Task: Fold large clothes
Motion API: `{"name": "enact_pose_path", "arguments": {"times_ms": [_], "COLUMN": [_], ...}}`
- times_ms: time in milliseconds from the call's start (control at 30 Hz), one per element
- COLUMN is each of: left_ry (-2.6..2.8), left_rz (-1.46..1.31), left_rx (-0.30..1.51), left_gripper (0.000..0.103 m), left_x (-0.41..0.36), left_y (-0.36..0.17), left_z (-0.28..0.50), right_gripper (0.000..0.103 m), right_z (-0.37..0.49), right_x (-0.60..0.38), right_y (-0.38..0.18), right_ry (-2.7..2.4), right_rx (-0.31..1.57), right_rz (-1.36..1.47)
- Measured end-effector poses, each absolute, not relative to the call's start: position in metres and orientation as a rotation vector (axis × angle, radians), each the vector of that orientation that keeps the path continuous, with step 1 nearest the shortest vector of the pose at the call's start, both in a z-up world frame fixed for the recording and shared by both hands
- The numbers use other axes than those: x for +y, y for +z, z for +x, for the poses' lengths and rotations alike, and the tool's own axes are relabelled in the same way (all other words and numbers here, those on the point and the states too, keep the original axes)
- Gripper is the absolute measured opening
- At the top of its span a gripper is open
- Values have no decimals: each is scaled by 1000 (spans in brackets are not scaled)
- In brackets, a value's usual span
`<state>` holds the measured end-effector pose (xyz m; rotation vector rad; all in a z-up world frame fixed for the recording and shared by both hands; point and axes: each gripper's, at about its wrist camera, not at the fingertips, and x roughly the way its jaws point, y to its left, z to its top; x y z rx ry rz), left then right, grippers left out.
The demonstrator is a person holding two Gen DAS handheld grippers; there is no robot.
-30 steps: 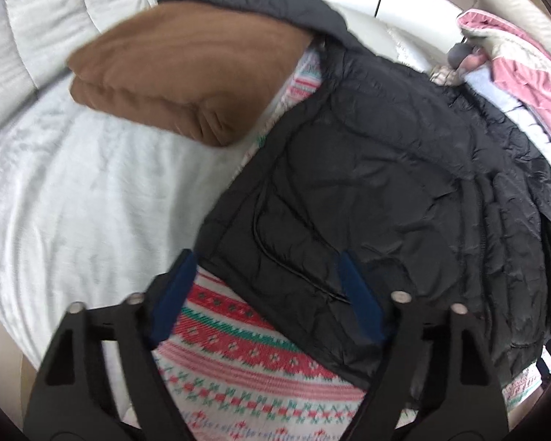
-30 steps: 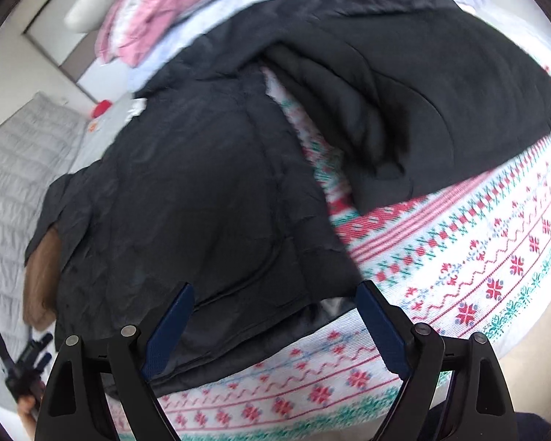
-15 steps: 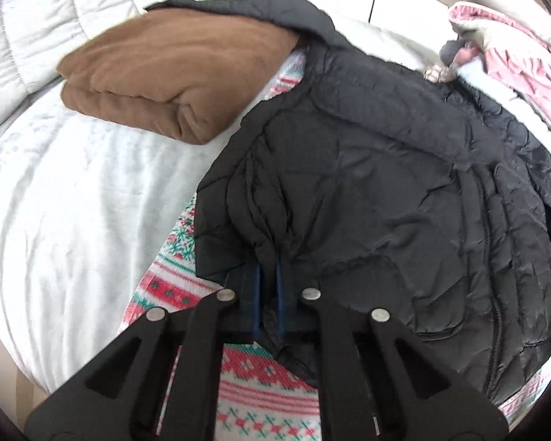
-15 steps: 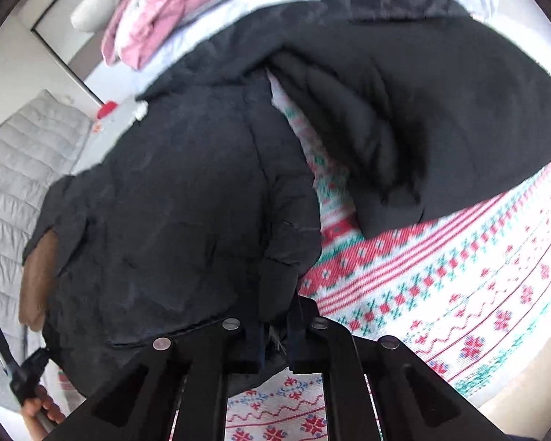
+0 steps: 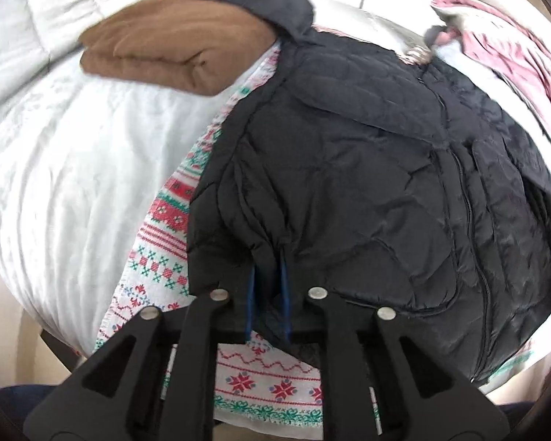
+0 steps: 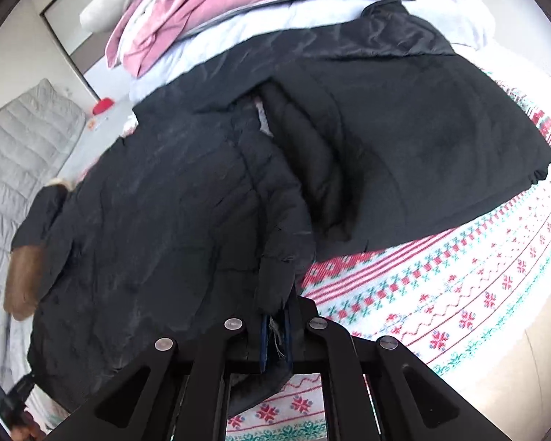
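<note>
Though bulky, black quilted jacket (image 5: 349,169) across frame centre on patterned blanket (image 5: 275,397): judged soft, light, slippery shell. Left gripper (image 5: 268,294), right gripper (image 6: 275,338) clamped on hem corners, bottom centre; best hold there.

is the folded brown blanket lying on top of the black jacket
No, the black puffer jacket drapes its collar over the folded brown blanket.
</note>
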<state>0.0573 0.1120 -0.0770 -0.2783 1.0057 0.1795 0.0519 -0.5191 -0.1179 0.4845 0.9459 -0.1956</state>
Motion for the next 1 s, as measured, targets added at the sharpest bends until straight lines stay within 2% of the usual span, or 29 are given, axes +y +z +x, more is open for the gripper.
{"name": "enact_pose_path", "arguments": {"times_ms": [100, 167, 233, 300, 367, 433, 600, 667, 733, 833, 1000], "left_ry": [183, 203, 218, 218, 209, 194, 146, 137, 127, 60, -17], "left_rz": [-323, -321, -332, -364, -395, -396, -388, -437, -472, -473, -425], "left_rx": [1002, 978, 943, 914, 877, 846, 761, 731, 722, 805, 884], "left_gripper": [27, 33, 39, 46, 57, 64, 69, 79, 84, 84, 86], "left_x": [121, 123, 129, 136, 139, 137, 112, 104, 99, 81, 53], "left_y": [-71, -64, -55, -47, -35, -24, 2, 9, 12, 15, 22], "left_z": [54, 49, 46, 47, 49, 55, 81, 92, 100, 129, 183], "right_gripper": [14, 28, 51, 55, 58, 68, 73, 77, 84, 89, 90], "right_z": [52, 50, 48, 44, 42, 44, 70, 83, 91, 104, 131], "right_x": [-521, -521, -526, -536, -548, -558, -598, -617, -633, -659, -690], "right_y": [-112, -103, -91, -72, -58, -50, -45, -46, -48, -56, -80], "right_ry": [-205, -191, -190, -193, -179, -159, -207, -226, -225, -243, -265], "right_rx": [955, 935, 893, 817, 758, 714, 640, 610, 580, 560, 565], "right_rz": [471, 482, 491, 506, 550, 614, 797, 857, 928, 1037, 1127]}}
